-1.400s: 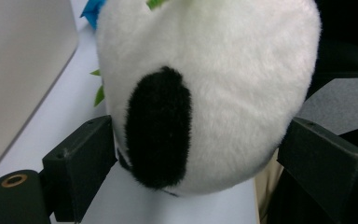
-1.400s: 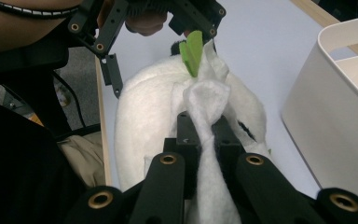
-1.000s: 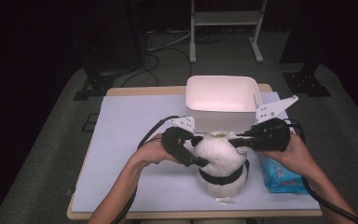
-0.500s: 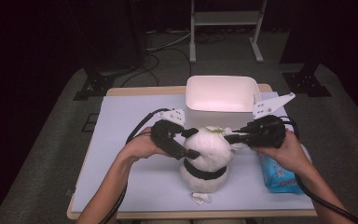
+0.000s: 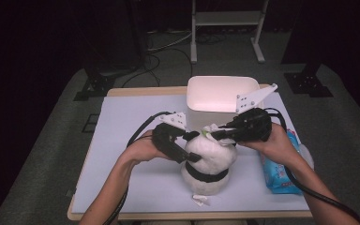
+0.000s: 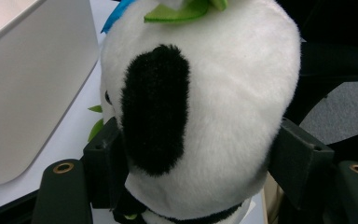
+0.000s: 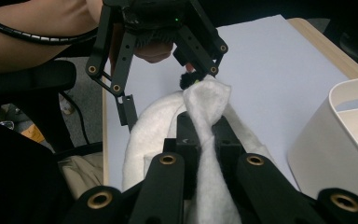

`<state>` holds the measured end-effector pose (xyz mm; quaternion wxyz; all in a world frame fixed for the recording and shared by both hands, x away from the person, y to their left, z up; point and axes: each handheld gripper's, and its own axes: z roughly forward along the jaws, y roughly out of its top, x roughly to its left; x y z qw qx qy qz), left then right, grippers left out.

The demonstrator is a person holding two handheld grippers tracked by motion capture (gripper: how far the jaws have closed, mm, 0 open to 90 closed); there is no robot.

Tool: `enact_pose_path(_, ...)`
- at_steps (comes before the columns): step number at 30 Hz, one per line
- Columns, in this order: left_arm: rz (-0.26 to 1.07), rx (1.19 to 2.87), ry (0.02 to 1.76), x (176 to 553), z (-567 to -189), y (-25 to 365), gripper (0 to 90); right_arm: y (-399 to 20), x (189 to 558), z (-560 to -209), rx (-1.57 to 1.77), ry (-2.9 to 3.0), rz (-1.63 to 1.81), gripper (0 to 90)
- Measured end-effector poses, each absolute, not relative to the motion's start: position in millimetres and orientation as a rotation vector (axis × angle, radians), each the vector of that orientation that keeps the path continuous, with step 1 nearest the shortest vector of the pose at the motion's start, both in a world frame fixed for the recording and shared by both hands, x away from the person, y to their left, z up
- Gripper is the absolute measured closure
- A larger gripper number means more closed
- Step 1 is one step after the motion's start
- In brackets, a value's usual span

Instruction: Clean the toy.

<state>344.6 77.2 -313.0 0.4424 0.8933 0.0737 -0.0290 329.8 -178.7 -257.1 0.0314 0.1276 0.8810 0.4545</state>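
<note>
A white plush toy [image 5: 209, 161] with black patches and a black band stands on the table in front of the white bin [image 5: 220, 93]. My left gripper [image 5: 193, 146] clamps its round body [image 6: 223, 93] from both sides. Those jaws have just been closing on the plush, and the pads press into the fur. My right gripper [image 5: 209, 134] comes in from the right at the toy's top. It is shut on a pinched fold of white fabric [image 7: 207, 100], which stands up between the jaws of my right gripper [image 7: 204, 135]. Green felt bits [image 6: 177, 11] show at the toy's top.
The white bin [image 7: 340, 140] stands just behind the toy, with its wall [image 6: 32, 84] close to the left jaw. A blue plastic pack [image 5: 279, 173] lies under the right forearm at the table's right edge. Bare white table top [image 5: 131, 122] spreads to the left.
The plush toy has shifted left and a little farther from the front edge. My right gripper moved left with it. The left hand barely moved.
</note>
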Motion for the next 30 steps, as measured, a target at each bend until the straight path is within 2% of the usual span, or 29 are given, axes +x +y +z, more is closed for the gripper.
enact_pose_path(12, -0.078, 2.213, 0.188, 347, -315, 79, 28.3, -205, 328, -270, 0.487, 2.693, 1.427, 83.9)
enact_pose_path(22, -0.083, 2.213, 0.202, 348, -315, 81, 27.7, -229, 324, -294, 0.581, 2.696, 1.420, 83.7)
enact_pose_path(30, -0.077, 2.212, 0.200, 348, -314, 80, 27.8, -230, 325, -293, 0.584, 2.696, 1.419, 83.7)
